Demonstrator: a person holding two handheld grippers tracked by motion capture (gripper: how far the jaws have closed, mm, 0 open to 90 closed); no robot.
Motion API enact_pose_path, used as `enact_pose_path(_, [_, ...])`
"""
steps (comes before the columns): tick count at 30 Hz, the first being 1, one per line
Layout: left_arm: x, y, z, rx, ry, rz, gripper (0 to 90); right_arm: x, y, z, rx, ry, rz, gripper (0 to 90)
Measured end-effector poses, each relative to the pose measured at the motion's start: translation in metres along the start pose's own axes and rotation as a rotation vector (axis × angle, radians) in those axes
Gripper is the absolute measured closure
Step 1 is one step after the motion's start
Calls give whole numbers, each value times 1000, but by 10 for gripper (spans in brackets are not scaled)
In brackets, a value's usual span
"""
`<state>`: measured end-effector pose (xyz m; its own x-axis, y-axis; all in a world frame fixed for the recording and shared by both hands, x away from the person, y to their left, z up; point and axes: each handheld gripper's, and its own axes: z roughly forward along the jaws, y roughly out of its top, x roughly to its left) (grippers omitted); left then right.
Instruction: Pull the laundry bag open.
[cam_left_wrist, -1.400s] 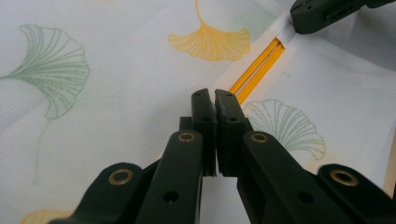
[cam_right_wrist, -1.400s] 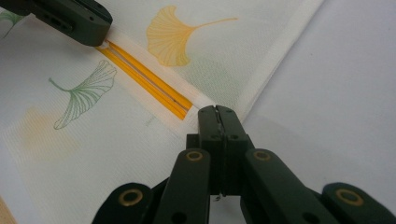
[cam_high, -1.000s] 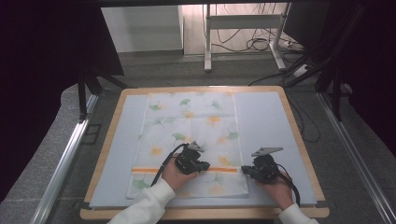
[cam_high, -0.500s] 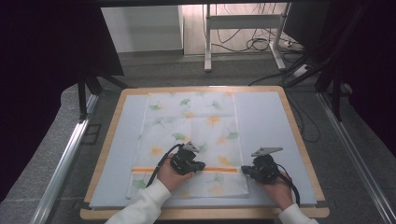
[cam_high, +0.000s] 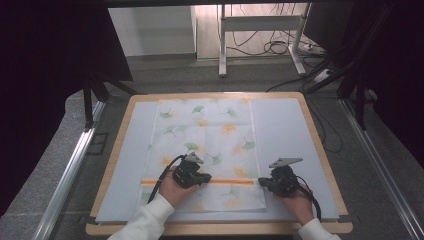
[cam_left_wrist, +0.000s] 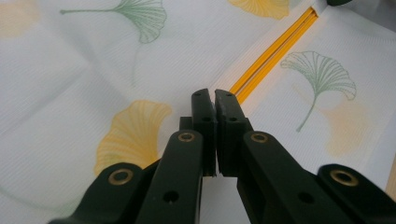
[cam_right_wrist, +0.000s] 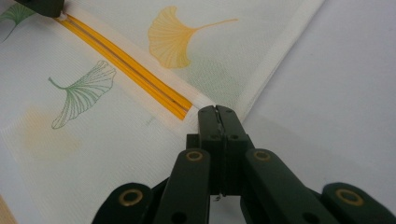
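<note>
A white cloth printed with ginkgo leaves lies flat on the mat. An orange zipper runs across its near part. My left gripper is shut on the zipper line mid-cloth, jaws pressed together; what sits between them is hidden. My right gripper is shut on the cloth's right edge at the zipper's end, tips closed. The left gripper's tip sits at the strip's far end in the right gripper view.
The cloth rests on a pale blue mat on a wooden-rimmed table. Bare mat lies left and right of the cloth. Beyond the table stand a white frame and floor cables.
My left gripper has slid a little to the left along the orange zipper, baring more of the strip between the two grippers. The right gripper has stayed put.
</note>
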<state>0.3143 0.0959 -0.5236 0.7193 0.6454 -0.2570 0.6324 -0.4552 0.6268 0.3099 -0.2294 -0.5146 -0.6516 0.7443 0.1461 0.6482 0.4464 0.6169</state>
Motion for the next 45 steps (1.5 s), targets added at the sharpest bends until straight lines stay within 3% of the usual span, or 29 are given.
enact_pose_path(7, [6, -8, -9, -6, 6, -20, 890, 0, 0, 0, -1, -2, -5, 896])
enact_pose_path(14, [5, -10, -9, -7, 12, -15, 890, 0, 0, 0, -1, -2, -5, 897])
enact_pose_path(16, [5, -10, -9, 0, 36, -12, 890, 0, 0, 0, -1, -2, -6, 896])
enact_pose_path(32, [19, -22, -25, -19, 61, -55, 890, 0, 0, 0, -1, -2, -7, 896])
enact_pose_path(36, [23, -26, -30, -24, 76, -67, 891, 0, 0, 0, -1, -1, -7, 896])
enact_pose_path(38, [25, -28, -33, -16, 109, -58, 900, 0, 0, 0, -1, -3, -7, 896])
enact_pose_path(41, [31, -33, -39, -32, 90, -90, 900, 0, 0, 0, -1, -3, -8, 896])
enact_pose_path(45, [30, -35, -38, -20, 89, -82, 900, 0, 0, 0, -1, -2, -8, 896])
